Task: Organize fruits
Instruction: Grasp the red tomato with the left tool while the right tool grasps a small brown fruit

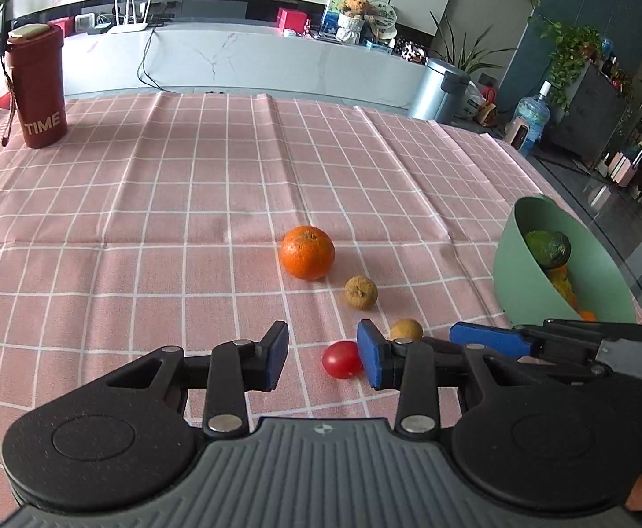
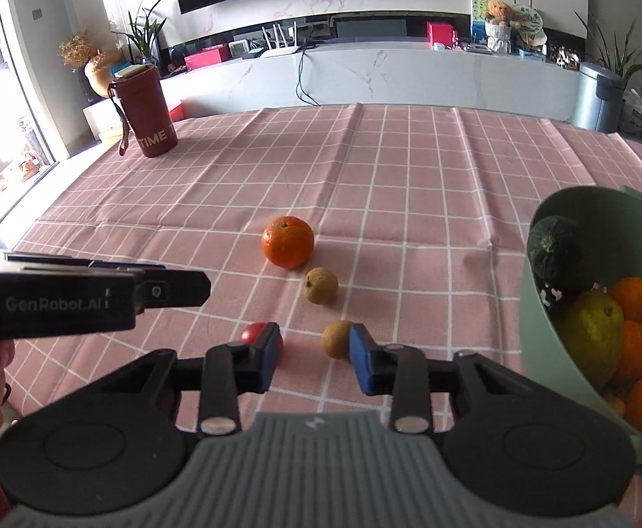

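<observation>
Both grippers, left gripper [image 1: 323, 358] and right gripper [image 2: 314, 358], gape empty; the glossy, dimpled orange [image 2: 288, 241] sits at twelve o'clock.

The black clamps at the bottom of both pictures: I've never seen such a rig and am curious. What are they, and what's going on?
They are hand-held grippers, one per hand, each carrying a camera that looks along its fingers. One picture is from the left gripper, the other from the right gripper. Both are open and hold nothing. On the pink checked tablecloth lie an orange, two small brown fruits and a small red fruit. A green bowl on the right already holds fruit. A red cup stands far left.
</observation>
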Available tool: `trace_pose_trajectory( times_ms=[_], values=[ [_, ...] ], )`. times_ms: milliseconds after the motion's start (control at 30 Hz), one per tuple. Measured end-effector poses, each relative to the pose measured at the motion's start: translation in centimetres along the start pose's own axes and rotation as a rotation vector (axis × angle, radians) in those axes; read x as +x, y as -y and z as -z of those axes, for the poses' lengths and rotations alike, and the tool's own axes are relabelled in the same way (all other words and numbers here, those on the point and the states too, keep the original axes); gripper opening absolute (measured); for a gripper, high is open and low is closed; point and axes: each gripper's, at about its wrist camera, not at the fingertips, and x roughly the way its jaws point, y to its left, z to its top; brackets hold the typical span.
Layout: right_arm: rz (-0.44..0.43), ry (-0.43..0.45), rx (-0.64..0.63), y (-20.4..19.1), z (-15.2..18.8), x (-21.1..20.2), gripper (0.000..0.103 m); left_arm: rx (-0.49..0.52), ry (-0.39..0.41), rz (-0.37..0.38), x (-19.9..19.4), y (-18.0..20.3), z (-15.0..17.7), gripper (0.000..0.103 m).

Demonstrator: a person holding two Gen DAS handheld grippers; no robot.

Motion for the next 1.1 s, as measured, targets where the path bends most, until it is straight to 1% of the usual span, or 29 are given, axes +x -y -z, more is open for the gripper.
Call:
trace_pose_trajectory(
  times_ms=[67, 167, 333, 533, 700, 800, 967, 1100],
  values=[
    [0.001, -0.018, 0.025, 0.5, 0.0, 0.6, 0.027, 0.003, -0.024, 0.011, 0.7, -0.1, 0.2, 0.043],
    [-0.006, -0.032, 0.04, 0.8, 0.1, 1.2, 0.024, -0.013, -0.061, 0.053, 1.7, -0.3, 0.4, 0.043],
    [0.004, -0.051, 0.042, 0.8, 0.1, 2.2, 0.022, -0.003, -0.081, 0.068, 2.4, -0.5, 0.6, 0.043],
    [-0.015, -0.069, 0.082, 1.5, 0.0, 2.8, 0.021, -0.007, -0.103, 0.097, 3.2, -0.5, 0.6, 0.042],
    [-0.04, -0.087, 0.133, 2.4, -0.1, 3.4, 0.018, 0.029, -0.124, 0.079, 4.0, -0.1, 0.7, 0.041],
    [-0.045, -0.093, 0.156, 2.7, -0.2, 3.6, 0.017, 0.041, -0.115, 0.081, 4.0, 0.1, 0.7, 0.035],
    [-0.049, -0.077, 0.169, 2.7, -0.3, 3.7, 0.017, 0.041, -0.1, 0.074, 4.0, 0.1, 0.6, 0.034],
    [-0.065, -0.077, 0.204, 3.2, -0.4, 3.9, 0.018, 0.088, -0.098, 0.066, 4.0, 0.6, 0.8, 0.035]
  ],
)
